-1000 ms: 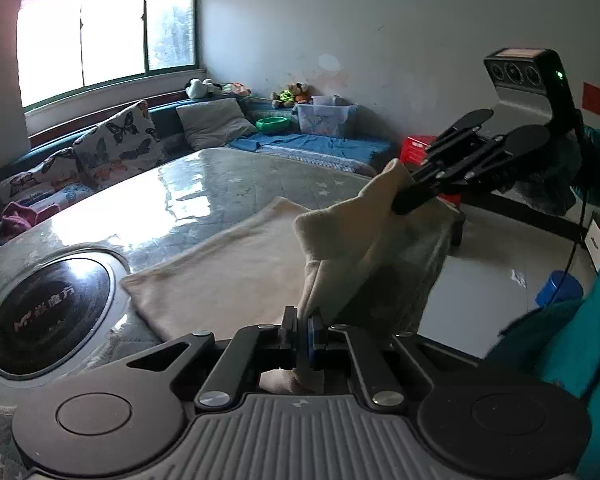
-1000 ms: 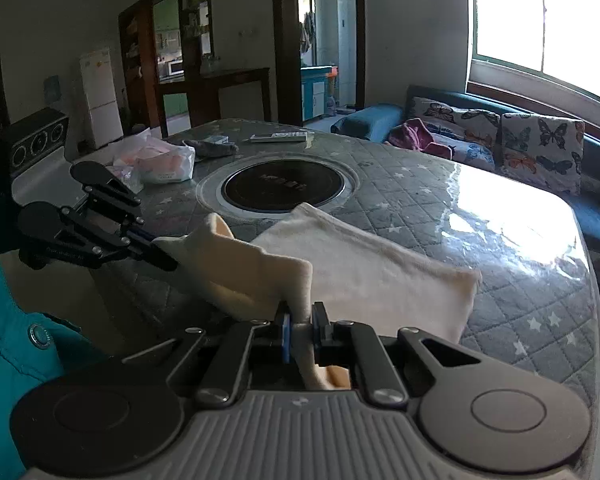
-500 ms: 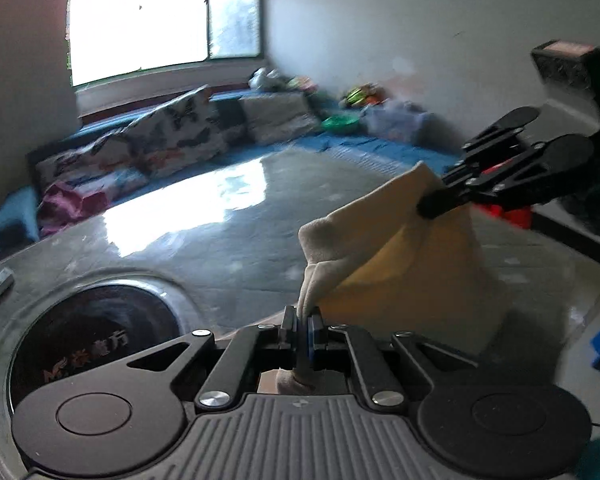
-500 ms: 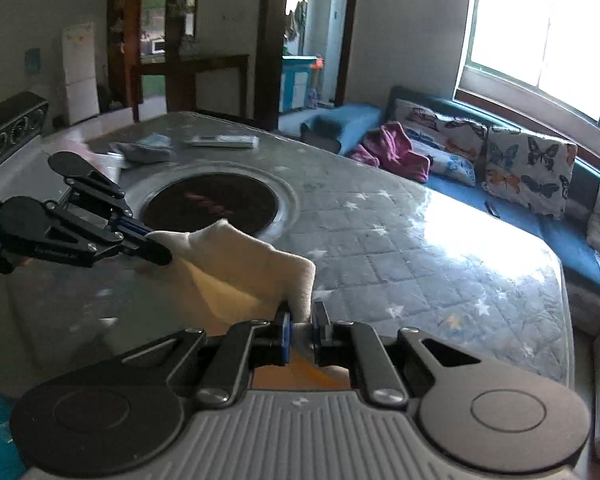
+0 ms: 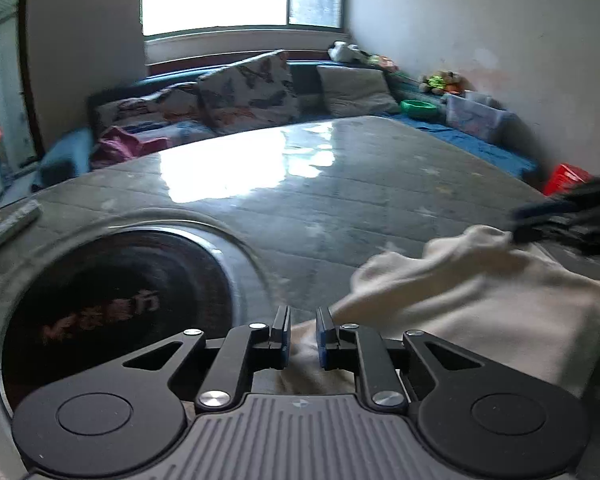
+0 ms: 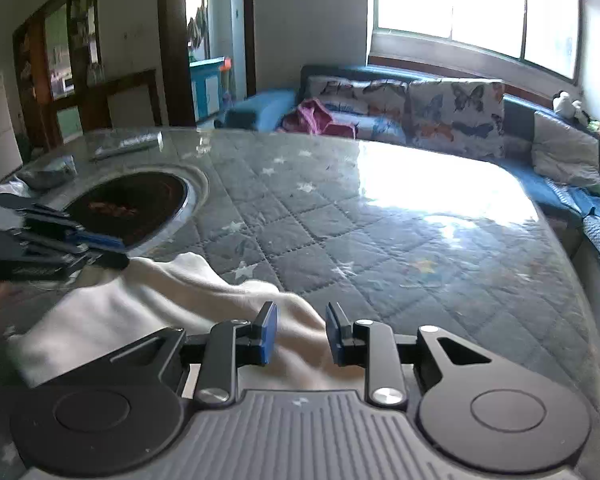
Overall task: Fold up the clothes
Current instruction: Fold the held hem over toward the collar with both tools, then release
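A cream cloth lies folded over on the grey quilted table; it also shows in the right wrist view. My left gripper is open, its pads just apart over the cloth's near corner. My right gripper is open wider, above the cloth's other corner. Each gripper shows blurred in the other's view, the right one and the left one, both touching the cloth's top edge.
A round black hotplate is set into the table left of the cloth. A remote and a grey bundle lie at the far side. A sofa with butterfly cushions runs along the window.
Both grippers carried the cloth's corners forward and down over the table, then opened and let go. The cloth now lies folded on the table.
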Demonstrator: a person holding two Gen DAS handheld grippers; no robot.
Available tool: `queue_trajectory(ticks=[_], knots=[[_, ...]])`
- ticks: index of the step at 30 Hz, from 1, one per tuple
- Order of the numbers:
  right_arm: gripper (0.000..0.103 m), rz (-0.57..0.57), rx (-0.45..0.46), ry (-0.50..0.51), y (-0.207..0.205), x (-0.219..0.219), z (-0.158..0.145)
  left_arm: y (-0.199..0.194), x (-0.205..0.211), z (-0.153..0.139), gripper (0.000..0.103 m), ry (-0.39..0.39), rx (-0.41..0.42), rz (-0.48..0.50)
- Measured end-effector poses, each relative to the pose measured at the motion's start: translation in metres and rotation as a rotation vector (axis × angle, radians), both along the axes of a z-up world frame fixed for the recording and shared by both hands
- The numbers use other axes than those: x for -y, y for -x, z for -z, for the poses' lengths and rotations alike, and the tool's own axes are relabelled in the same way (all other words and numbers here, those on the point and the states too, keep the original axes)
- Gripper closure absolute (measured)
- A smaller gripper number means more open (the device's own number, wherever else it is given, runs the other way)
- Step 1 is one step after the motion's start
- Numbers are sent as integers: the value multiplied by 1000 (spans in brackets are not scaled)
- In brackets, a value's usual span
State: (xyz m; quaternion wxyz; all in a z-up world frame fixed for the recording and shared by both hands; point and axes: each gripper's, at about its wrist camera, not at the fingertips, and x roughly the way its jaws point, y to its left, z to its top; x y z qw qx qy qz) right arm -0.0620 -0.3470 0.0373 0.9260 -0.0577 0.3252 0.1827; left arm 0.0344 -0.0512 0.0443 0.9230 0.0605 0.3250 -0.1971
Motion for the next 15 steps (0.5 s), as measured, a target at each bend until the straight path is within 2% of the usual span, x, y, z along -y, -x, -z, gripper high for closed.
queue_trajectory(ticks=[5, 8, 10, 15], knots=[[77, 36, -40, 10, 28, 18, 13, 16, -1, -17, 87, 49, 27, -52], [75, 74, -63, -24, 26, 33, 19, 35, 5, -28, 87, 86, 32, -10], [75, 87, -38, -41, 25, 37, 12, 45, 12, -31, 87, 98, 26, 30], [76, 39, -30, -111, 4, 25, 1, 43, 33, -22, 87, 110, -26, 81]])
